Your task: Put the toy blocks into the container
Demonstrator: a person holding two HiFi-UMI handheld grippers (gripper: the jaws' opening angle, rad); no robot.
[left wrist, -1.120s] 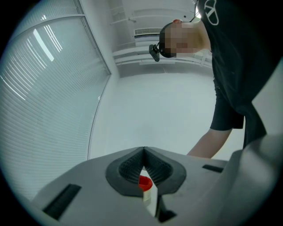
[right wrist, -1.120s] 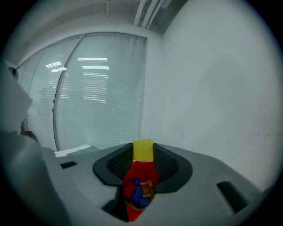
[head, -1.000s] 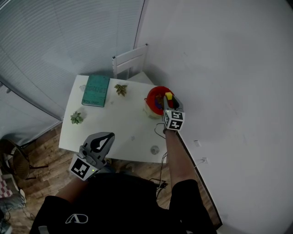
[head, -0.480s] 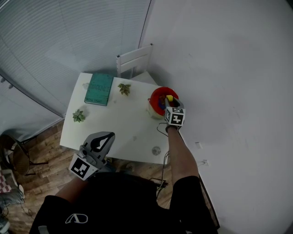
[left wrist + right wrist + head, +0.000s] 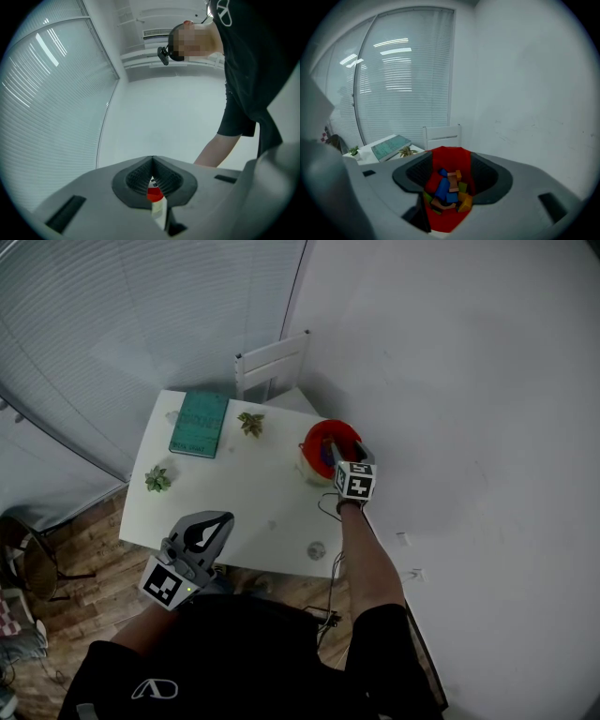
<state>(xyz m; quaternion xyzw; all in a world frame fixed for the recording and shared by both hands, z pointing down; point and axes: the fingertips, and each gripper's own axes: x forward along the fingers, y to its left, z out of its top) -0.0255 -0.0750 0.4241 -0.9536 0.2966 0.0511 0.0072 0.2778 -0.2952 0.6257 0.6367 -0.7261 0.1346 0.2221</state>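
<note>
Toy blocks (image 5: 446, 190) are absent at the left, where the left gripper (image 5: 216, 521) is hovering by the table (image 5: 234, 493) edge, jaws pressed together on nothing. Rightward, they are lying heaped inside the red container (image 5: 449, 158), beneath the right gripper (image 5: 450, 174), whose empty jaws are opening. Probably light, rigid, smooth: pinching opposite flat faces suits.

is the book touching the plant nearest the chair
Apart. The head view shows a strip of bare table between the book and the plant.
</note>
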